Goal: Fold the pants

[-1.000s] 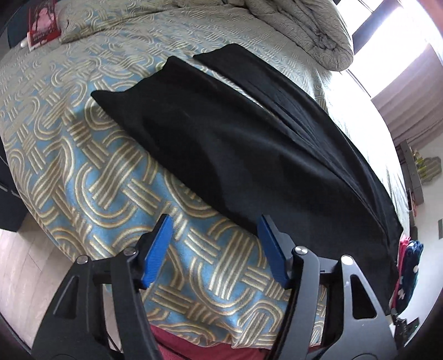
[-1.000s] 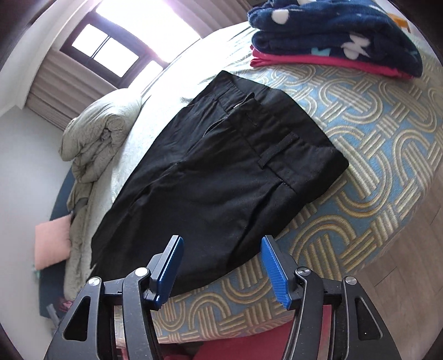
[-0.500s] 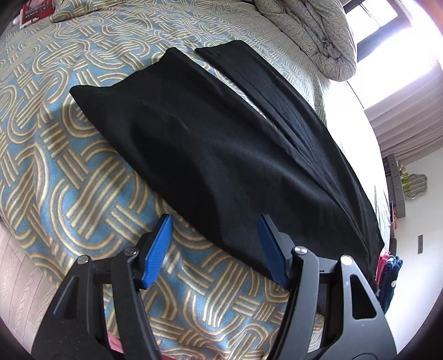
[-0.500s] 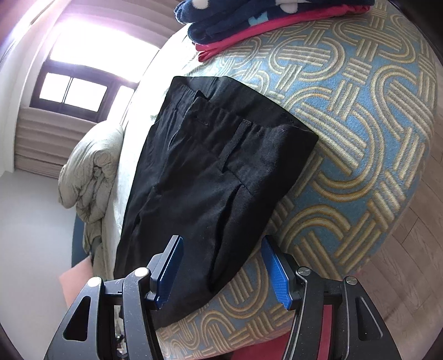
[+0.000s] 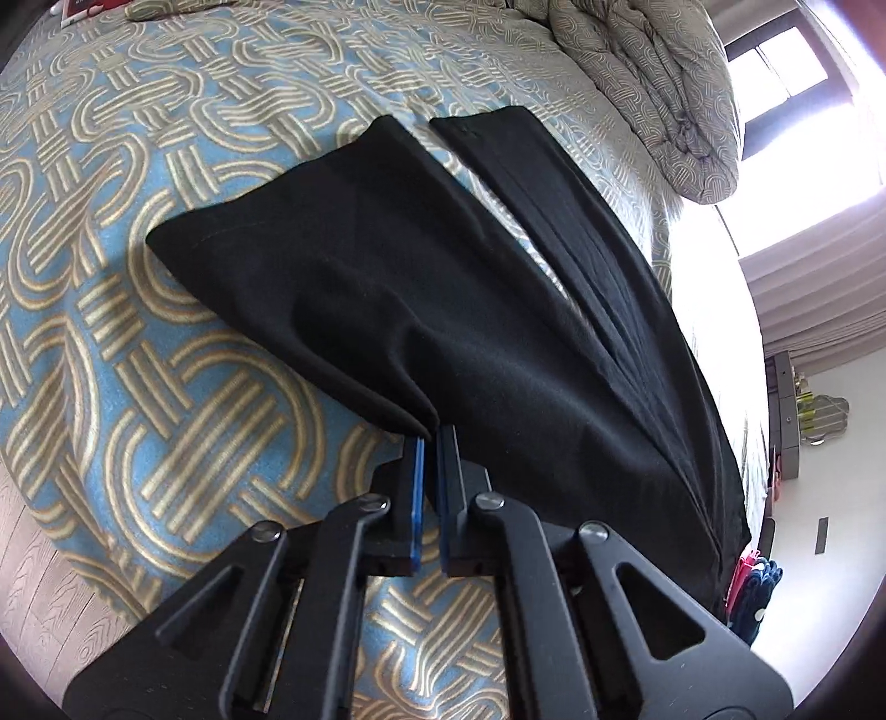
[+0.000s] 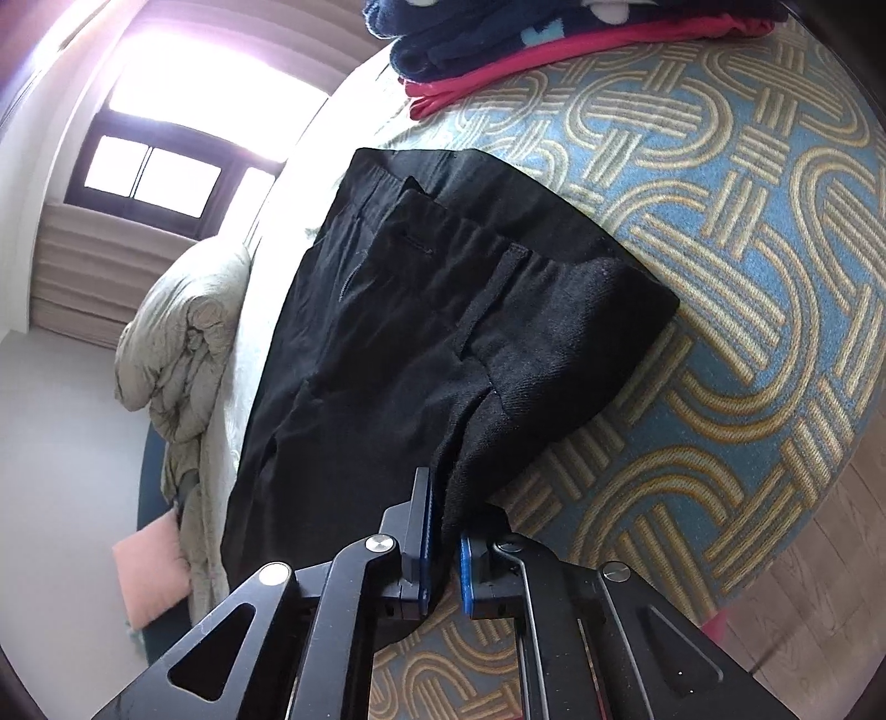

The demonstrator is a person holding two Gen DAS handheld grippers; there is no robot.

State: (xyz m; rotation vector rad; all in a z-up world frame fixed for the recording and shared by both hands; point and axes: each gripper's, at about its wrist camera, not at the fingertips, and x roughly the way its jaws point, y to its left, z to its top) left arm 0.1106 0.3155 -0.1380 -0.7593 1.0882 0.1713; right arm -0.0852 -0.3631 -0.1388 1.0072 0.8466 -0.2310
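Left hand-held gripper (image 5: 431, 443) is pinched shut on the near edge of the pants (image 5: 443, 288) partway down the closer leg, and our right hand-held gripper (image 6: 444, 515) is clamped on the same near edge up by the waistband (image 6: 498, 260), fabric bunched between the blue pads. The black pants lie flat lengthwise on the bed (image 5: 166, 387), legs slightly split, with a rumpled duvet (image 5: 653, 83) past them and a stack of folded clothes (image 6: 554, 50) just beyond the waist end. So we reckon we're at the lengthwise fold, one leg over the other. To do it well, we'd lift both grips together and level, keep the cloth taut between them, and carry the near edge across to meet the far edge squarely. Main risk is grabbing only the top layer, so the underside sags or drags.
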